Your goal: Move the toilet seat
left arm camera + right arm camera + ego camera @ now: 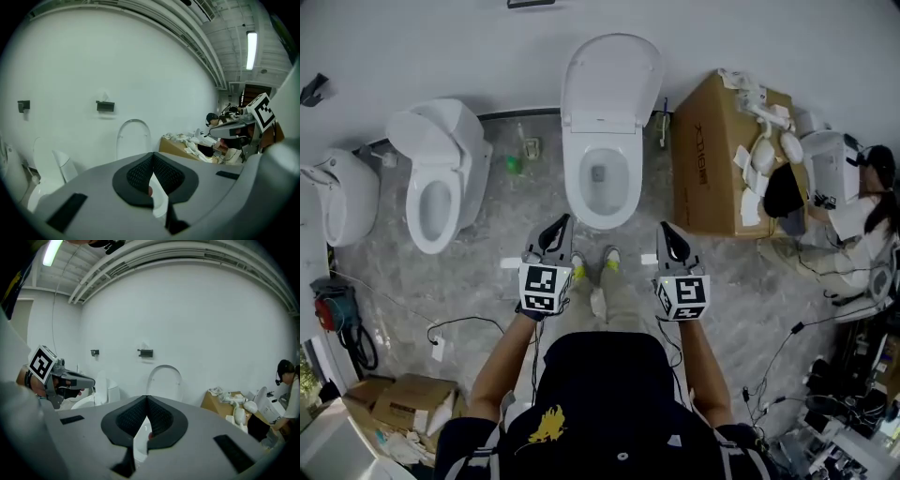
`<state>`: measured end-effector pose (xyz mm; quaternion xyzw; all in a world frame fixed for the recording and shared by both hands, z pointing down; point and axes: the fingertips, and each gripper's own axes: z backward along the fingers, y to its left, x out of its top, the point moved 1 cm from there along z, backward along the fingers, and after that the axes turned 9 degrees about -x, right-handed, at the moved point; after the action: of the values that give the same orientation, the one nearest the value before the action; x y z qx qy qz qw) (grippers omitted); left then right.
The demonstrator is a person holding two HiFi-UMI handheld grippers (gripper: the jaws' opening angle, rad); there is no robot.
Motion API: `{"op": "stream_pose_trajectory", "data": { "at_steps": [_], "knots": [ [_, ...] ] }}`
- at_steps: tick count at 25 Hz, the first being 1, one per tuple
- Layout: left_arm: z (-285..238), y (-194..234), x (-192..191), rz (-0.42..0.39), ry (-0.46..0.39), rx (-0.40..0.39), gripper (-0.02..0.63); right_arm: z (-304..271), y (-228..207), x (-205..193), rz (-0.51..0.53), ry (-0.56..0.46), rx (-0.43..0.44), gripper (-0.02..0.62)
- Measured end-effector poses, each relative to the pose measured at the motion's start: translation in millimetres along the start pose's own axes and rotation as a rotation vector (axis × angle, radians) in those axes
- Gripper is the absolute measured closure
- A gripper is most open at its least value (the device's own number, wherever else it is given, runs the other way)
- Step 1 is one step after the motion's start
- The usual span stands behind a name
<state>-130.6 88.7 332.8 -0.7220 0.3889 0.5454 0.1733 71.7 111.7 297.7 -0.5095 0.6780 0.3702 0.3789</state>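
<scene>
The toilet seat (611, 80) stands raised on the middle toilet (602, 192), tipped back against the white wall (412, 47), and we see it as a pale upright arch in the left gripper view (133, 137) and the right gripper view (164, 379). In front of that toilet, short of its bowl and touching nothing, we hold both grippers side by side above the grey floor (487, 281). The left gripper (563, 223) has its jaws pressed together with nothing between them (152, 161), and the right gripper (666, 228) is likewise closed and empty (146, 401). Our shoes (609, 255) rest on the floor just before the toilet's base. To the left of the middle toilet stands a second toilet (441, 178) with its lid up. A small green object (515, 165) lies on the floor between them. To its right sits a cardboard box (708, 159) with white parts piled on top, and beyond the box a person (862, 220) crouches. Above the toilet a dark bracket (146, 353) is fixed to the wall.
</scene>
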Motion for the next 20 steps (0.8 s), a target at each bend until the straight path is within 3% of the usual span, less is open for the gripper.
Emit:
{"op": "stream_pose_trajectory", "data": {
  "at_steps": [7, 12, 20],
  "knots": [
    [-45, 18, -37, 0.043, 0.102, 0.005, 0.588, -59, -17, -42, -0.085, 0.086, 0.005, 0.569],
    [-78, 25, -61, 0.194, 0.120, 0.013, 0.588, -100, -33, -67, -0.141, 0.108, -0.005, 0.571],
    [-109, 34, -128, 0.290, 0.203, 0.009, 0.588, -144, -21, -137, -0.209, 0.212, 0.009, 0.569]
  ]
}}
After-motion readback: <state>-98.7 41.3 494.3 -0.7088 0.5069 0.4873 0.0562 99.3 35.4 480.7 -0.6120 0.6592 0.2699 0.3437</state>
